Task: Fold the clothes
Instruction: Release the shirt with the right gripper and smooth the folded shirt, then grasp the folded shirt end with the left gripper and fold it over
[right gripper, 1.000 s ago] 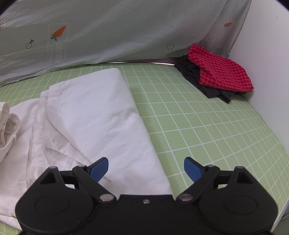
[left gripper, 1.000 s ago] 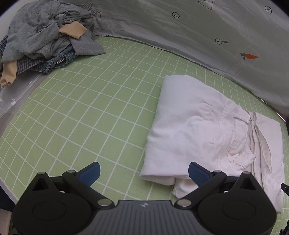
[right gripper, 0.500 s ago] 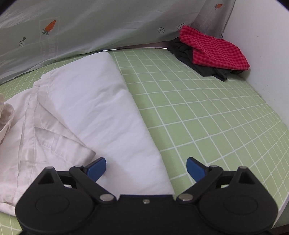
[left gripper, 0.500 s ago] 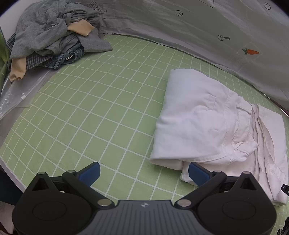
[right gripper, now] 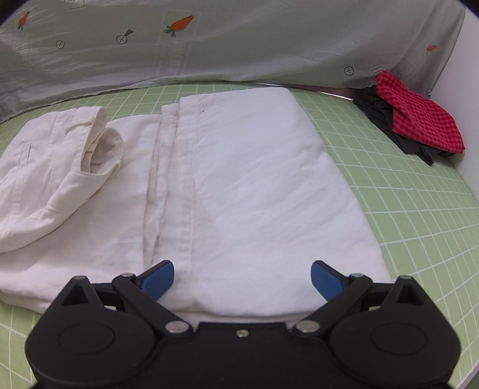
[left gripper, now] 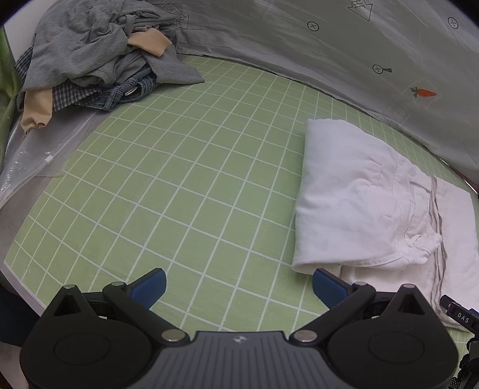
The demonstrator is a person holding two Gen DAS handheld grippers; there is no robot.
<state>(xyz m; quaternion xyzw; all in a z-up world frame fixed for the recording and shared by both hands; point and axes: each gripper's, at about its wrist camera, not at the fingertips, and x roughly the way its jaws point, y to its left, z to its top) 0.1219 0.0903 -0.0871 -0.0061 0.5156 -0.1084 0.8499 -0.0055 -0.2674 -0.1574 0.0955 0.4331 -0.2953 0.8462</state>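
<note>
Hovering over the folded white trousers [right gripper: 233, 179] mid-frame on the green grid mat [left gripper: 179, 185], right tool [right gripper: 242, 276] spread wide, empty; left tool [left gripper: 238, 284] also spread, trousers lower right.

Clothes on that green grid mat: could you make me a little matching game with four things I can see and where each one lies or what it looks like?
Things:
1. white shirt
2. red checked cloth
3. grey clothes pile
4. orange carrot print

Descriptions:
A. heaped in a jumble at the mat's far left corner
B. on the pale hanging sheet behind the mat
C. partly folded, lying in the middle of the green grid mat
D. lying on a dark garment by the white wall

Pairs: 1-C, 2-D, 3-A, 4-B
</note>
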